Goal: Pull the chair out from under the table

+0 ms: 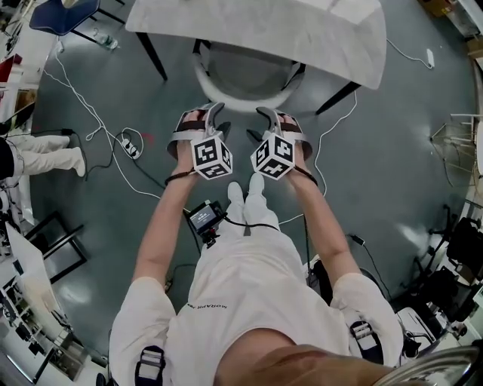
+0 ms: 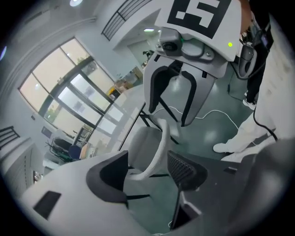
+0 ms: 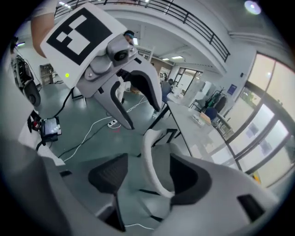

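A white chair (image 1: 243,72) stands tucked under the white table (image 1: 264,26), its curved backrest rim (image 1: 240,103) toward me. Both grippers are just above that rim, side by side. My left gripper (image 1: 205,119) is open; in the left gripper view the rim (image 2: 160,145) runs between the pads of the gripper (image 2: 148,169) without touching either. My right gripper (image 1: 274,121) is open too, and the rim (image 3: 148,159) passes through the gap of the gripper (image 3: 146,174) with room on both sides. Each gripper view also shows the other gripper just beyond.
Black table legs (image 1: 152,56) (image 1: 336,97) flank the chair. White cables and a power strip (image 1: 130,145) lie on the grey floor at left. A person in white (image 1: 47,154) is at the left edge. A blue chair (image 1: 64,13) stands top left.
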The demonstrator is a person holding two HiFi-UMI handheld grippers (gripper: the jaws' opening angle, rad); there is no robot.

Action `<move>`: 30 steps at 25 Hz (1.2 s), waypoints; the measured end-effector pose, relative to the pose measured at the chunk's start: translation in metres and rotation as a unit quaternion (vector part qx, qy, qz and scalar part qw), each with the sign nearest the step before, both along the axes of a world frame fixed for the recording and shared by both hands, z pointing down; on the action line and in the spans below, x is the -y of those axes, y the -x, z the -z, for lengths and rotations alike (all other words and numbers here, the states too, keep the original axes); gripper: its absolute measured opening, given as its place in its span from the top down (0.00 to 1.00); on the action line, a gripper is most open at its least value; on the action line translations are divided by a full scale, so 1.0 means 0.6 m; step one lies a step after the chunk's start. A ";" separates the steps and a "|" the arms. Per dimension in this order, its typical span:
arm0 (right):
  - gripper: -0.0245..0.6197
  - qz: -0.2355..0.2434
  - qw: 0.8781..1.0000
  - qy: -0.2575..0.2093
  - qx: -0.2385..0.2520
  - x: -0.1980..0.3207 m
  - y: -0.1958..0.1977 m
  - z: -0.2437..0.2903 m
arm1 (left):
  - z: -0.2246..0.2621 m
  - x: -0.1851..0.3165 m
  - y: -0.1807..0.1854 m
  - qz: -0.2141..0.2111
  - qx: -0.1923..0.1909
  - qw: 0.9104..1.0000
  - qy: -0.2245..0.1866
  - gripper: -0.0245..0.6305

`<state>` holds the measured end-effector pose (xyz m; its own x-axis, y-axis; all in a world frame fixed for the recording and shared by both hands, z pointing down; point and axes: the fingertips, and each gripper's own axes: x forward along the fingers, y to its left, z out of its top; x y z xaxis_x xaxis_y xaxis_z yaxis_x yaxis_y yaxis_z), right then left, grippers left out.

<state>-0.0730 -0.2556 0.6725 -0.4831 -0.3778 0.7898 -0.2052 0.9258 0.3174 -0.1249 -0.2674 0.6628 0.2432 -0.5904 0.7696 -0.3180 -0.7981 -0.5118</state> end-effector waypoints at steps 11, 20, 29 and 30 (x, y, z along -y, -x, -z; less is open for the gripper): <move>0.45 0.078 0.993 -0.023 -0.086 0.030 0.011 -0.089 | -0.110 0.025 0.001 -0.087 0.104 0.990 0.025 0.42; 0.42 0.118 0.985 -0.027 -0.124 0.049 0.023 -0.160 | -0.185 0.044 -0.008 -0.143 0.147 0.979 0.008 0.40; 0.42 0.123 0.980 -0.027 -0.154 0.073 0.016 -0.206 | -0.228 0.072 -0.006 -0.153 0.164 0.975 -0.002 0.41; 0.42 0.124 0.980 -0.028 -0.154 0.073 0.018 -0.210 | -0.233 0.074 0.000 -0.149 0.165 0.975 0.000 0.41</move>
